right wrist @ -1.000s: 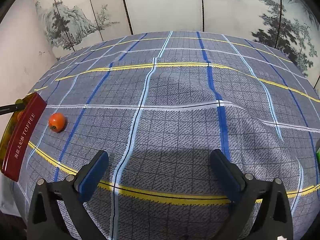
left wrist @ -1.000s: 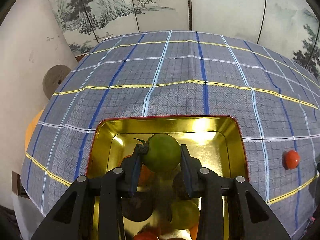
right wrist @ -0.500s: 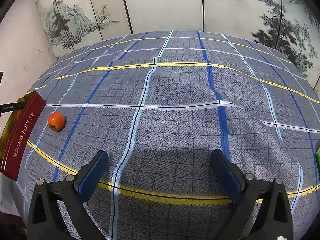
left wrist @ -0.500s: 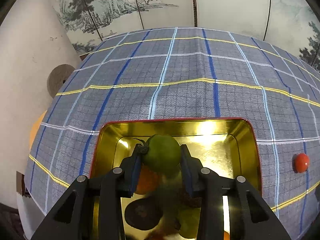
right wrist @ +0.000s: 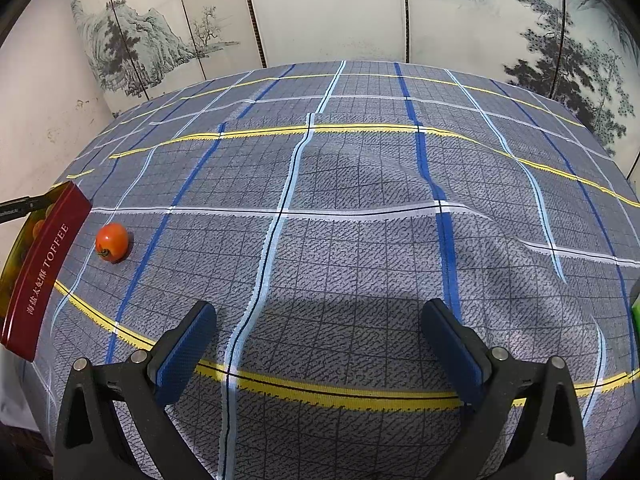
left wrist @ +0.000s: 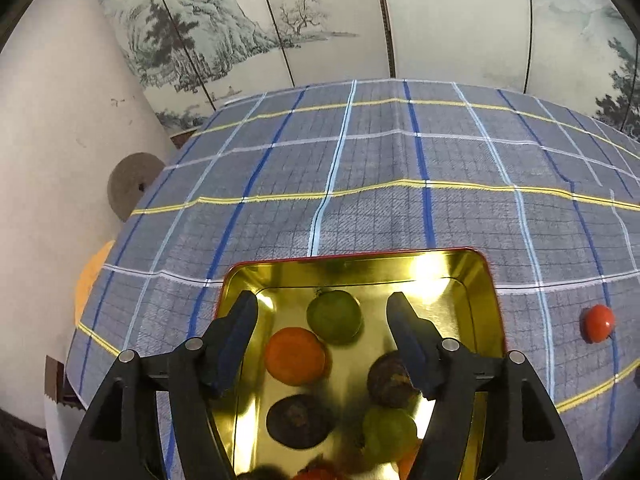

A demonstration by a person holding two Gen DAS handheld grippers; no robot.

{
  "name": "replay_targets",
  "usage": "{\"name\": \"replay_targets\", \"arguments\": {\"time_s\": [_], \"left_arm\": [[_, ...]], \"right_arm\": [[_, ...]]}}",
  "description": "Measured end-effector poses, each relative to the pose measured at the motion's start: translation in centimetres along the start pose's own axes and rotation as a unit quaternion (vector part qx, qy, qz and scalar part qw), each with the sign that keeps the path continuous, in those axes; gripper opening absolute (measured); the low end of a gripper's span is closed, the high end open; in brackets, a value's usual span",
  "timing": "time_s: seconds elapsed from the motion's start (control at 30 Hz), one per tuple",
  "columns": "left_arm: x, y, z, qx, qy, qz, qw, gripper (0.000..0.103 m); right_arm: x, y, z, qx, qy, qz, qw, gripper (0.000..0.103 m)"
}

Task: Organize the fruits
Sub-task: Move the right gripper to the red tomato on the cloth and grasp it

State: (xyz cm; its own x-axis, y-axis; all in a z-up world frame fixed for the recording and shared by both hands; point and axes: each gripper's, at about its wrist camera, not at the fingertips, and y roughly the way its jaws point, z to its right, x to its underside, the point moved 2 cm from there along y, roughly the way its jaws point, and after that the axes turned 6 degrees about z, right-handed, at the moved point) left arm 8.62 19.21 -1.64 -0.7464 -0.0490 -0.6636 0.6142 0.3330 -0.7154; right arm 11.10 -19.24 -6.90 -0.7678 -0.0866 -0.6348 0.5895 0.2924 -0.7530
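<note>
A gold-lined red tin (left wrist: pixel 490 296) lies on the checked tablecloth under my left gripper (left wrist: pixel 322 320), which is open and empty above it. In the tin lie a green fruit (left wrist: pixel 334 315), an orange fruit (left wrist: pixel 295 356), two dark brown fruits (left wrist: pixel 298 420), a second green fruit (left wrist: pixel 388 432) and more fruit at the frame's bottom edge. A red tomato (left wrist: pixel 597 323) sits on the cloth right of the tin; it also shows in the right wrist view (right wrist: pixel 111 242). My right gripper (right wrist: pixel 320 340) is open and empty over bare cloth. The tin's red side (right wrist: pixel 40 272) is at far left.
The blue checked tablecloth (right wrist: pixel 360 200) is rumpled in the middle. A painted folding screen (right wrist: pixel 320 12) stands behind the table. A white wall (left wrist: pixel 52 200) is close on the left. A green object (right wrist: pixel 635 308) pokes in at the right edge.
My left gripper opened and let go of the green fruit, which now lies in the tin's far end. The right gripper has not moved.
</note>
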Motion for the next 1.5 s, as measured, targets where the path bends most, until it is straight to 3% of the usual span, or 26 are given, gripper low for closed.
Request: {"name": "replay_targets", "arguments": {"time_s": [0.47, 0.7, 0.93, 1.1, 1.23, 1.5], "left_arm": [[2.1, -6.9, 0.9, 0.04, -0.037, 0.044, 0.9975, 0.072], [3.5, -9.0, 0.6, 0.022, -0.046, 0.065, 0.9966, 0.075], [4.4, -9.4, -0.4, 0.005, -0.049, 0.069, 0.9963, 0.076], [5.2, -9.4, -0.5, 0.008, -0.051, 0.063, 0.9967, 0.076], [5.6, -9.5, -0.4, 0.009, -0.045, 0.062, 0.9971, 0.076], [5.7, -9.3, -0.1, 0.012, -0.042, 0.058, 0.9973, 0.077]], "right_arm": [[0.1, 0.1, 0.0, 0.005, -0.005, -0.002, 1.0, 0.102], [0.1, 0.4, -0.9, 0.027, -0.029, -0.014, 0.999, 0.102], [-1.5, -1.9, -5.3, -0.046, -0.051, 0.026, 0.997, 0.102], [-1.4, -2.0, -10.0, -0.108, -0.107, 0.025, 0.988, 0.093], [-1.2, -0.6, -13.0, -0.129, -0.14, 0.008, 0.982, 0.068], [-2.2, 0.7, -15.2, -0.149, -0.153, 0.01, 0.977, 0.062]]}}
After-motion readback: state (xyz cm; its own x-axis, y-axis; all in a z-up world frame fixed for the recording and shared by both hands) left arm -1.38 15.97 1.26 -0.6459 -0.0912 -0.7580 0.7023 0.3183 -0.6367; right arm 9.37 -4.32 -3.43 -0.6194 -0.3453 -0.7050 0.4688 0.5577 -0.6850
